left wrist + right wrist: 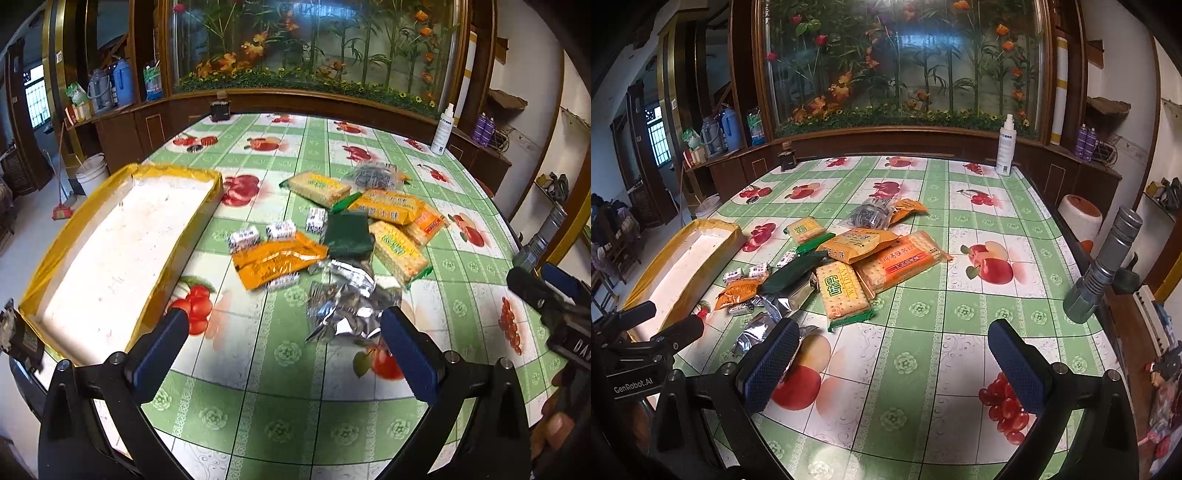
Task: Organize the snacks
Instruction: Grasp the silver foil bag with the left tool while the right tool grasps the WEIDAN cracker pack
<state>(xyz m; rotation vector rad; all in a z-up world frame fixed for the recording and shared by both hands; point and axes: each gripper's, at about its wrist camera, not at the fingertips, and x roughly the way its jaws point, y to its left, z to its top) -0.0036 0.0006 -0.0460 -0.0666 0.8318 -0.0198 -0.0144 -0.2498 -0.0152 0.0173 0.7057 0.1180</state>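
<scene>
Box (122, 254): empty, ahead-left of left claw (284, 328).
Snacks (332, 236): all on table, ahead.
Claws: left and right (899, 356) spread wide, holding nothing.

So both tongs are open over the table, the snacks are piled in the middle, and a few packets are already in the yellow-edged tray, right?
Not quite. The yellow-edged tray holds no packets; the left wrist view shows its white floor bare. The rest stands: left tongs and right tongs are open, and the snacks lie piled mid-table.
</scene>
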